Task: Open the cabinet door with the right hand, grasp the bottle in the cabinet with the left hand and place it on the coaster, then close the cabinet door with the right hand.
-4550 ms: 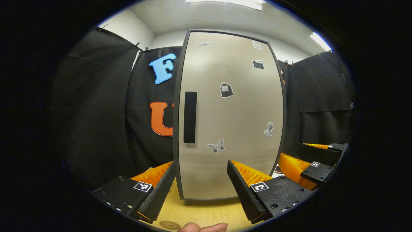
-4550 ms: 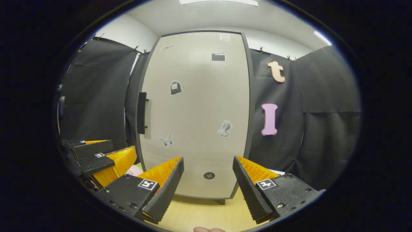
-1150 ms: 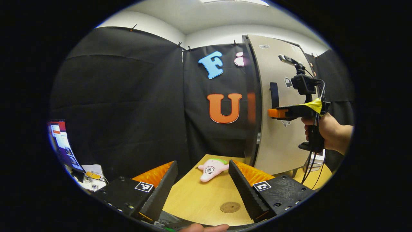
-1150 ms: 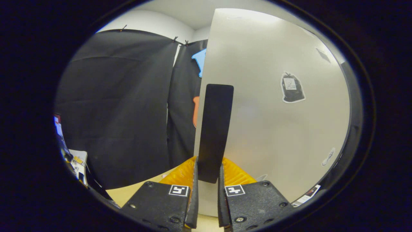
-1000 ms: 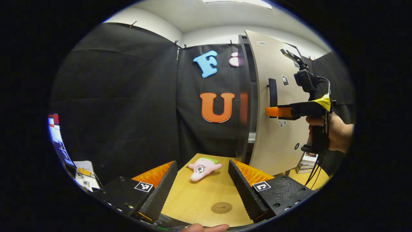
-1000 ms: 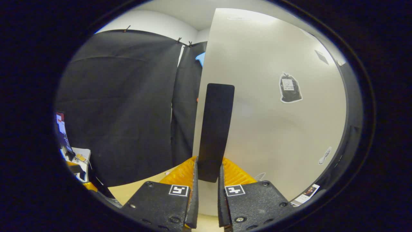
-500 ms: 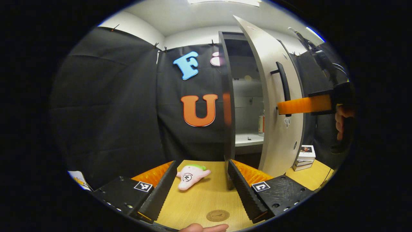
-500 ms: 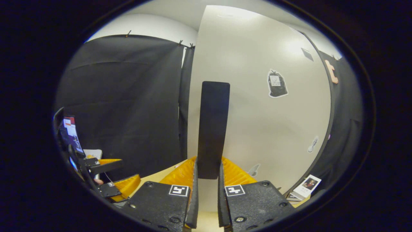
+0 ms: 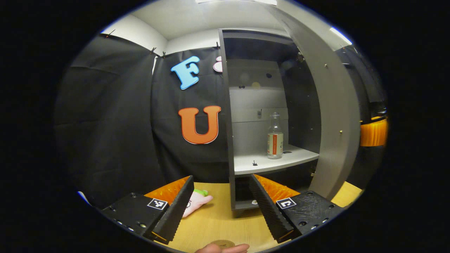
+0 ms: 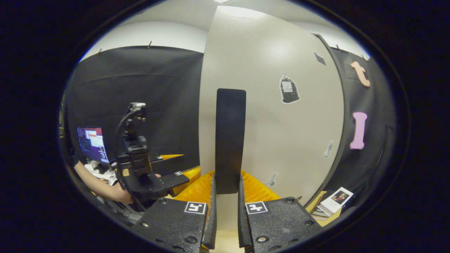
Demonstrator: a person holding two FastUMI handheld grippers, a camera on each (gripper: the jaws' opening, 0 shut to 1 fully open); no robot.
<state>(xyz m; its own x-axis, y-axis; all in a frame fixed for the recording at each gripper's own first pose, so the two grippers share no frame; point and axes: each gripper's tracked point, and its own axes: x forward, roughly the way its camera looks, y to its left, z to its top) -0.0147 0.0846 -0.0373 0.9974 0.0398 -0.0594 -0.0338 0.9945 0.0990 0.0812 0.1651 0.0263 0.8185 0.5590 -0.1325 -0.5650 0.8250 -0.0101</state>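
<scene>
In the right gripper view, the right hand-held gripper (image 10: 226,214) is clamped narrow on the flat black door handle (image 10: 230,140), one black-and-orange finger pressing on each side of its lower end. The handle stands upright on the beige cabinet door (image 10: 274,116), which carries small stickers. At 8 o'clock in that view the left hand-held gripper (image 10: 175,177) is held by a hand (image 10: 116,191) in front of the black cloth wall, with a lit monitor (image 10: 91,144) behind it; a small stack of books (image 10: 332,203) lies at 4 o'clock.

In the left gripper view, the left hand-held gripper (image 9: 221,207) stands wide, its two fingers well apart with nothing between them, low over the light wooden surface (image 9: 218,221). The door (image 9: 334,112) is swung open at 3 o'clock, showing its inner face, and an orange finger of the right hand-held gripper (image 9: 374,131) peeks past its edge. Inside the grey cabinet (image 9: 258,102), a clear glass bottle with an orange-striped label (image 9: 274,137) stands upright on the pale shelf (image 9: 270,163), just right of centre. A pink plush toy with a green tip (image 9: 197,200) lies on the surface at 7 o'clock, partly behind the left finger. A round brown coaster (image 9: 223,243) sits at 6 o'clock on the surface, touching the edge of the view, beside a fingertip (image 9: 221,248).
</scene>
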